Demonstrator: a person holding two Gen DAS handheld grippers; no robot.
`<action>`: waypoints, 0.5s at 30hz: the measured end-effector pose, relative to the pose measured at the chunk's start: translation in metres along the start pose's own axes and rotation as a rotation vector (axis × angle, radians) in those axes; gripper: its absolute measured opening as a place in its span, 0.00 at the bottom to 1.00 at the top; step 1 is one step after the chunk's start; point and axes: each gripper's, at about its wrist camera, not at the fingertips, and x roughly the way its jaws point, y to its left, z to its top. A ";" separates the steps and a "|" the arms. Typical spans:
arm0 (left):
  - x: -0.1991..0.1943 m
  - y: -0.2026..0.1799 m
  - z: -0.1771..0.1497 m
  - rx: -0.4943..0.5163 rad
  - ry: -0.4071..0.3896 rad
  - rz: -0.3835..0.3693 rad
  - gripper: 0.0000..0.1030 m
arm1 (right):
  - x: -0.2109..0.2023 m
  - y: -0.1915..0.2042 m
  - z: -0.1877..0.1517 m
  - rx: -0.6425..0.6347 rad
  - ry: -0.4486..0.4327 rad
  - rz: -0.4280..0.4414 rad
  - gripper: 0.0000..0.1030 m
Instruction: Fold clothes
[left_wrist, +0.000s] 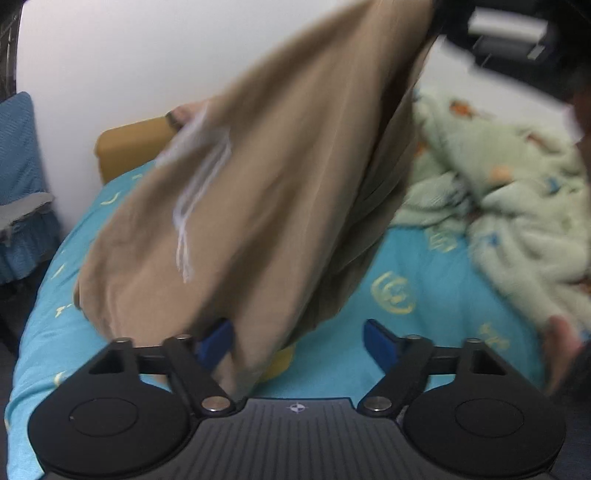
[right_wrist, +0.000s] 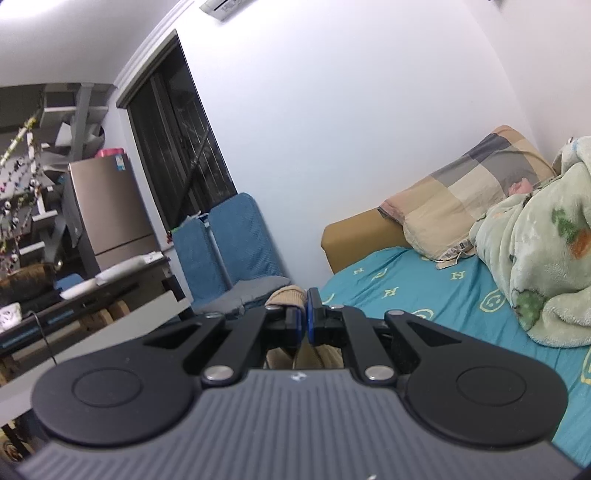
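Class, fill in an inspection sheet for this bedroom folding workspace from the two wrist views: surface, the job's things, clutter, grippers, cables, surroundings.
Surface: bed with a turquoise patterned sheet.
Job's things: tan garment hanging in the air, its top edge held high, its lower end trailing near the sheet; blurred.
Clutter: crumpled green fleece blanket and checked pillow at the head of the bed.
Grippers: left gripper with jaws apart, the garment's lower end between them, not pinched; right gripper with jaws shut on a fold of the tan garment.
Cables: one thin dark cable by the desk.
Surroundings: white wall, dark window, fridge, blue-covered chairs.
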 end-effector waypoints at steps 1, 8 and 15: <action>0.008 -0.001 0.000 0.003 0.013 0.015 0.36 | -0.001 -0.004 0.000 0.001 -0.003 0.001 0.06; -0.023 0.050 0.003 -0.324 -0.131 0.087 0.02 | 0.011 -0.041 -0.007 0.122 0.059 -0.066 0.07; -0.090 0.118 0.004 -0.580 -0.404 0.082 0.02 | 0.032 -0.045 -0.030 0.156 0.224 -0.108 0.08</action>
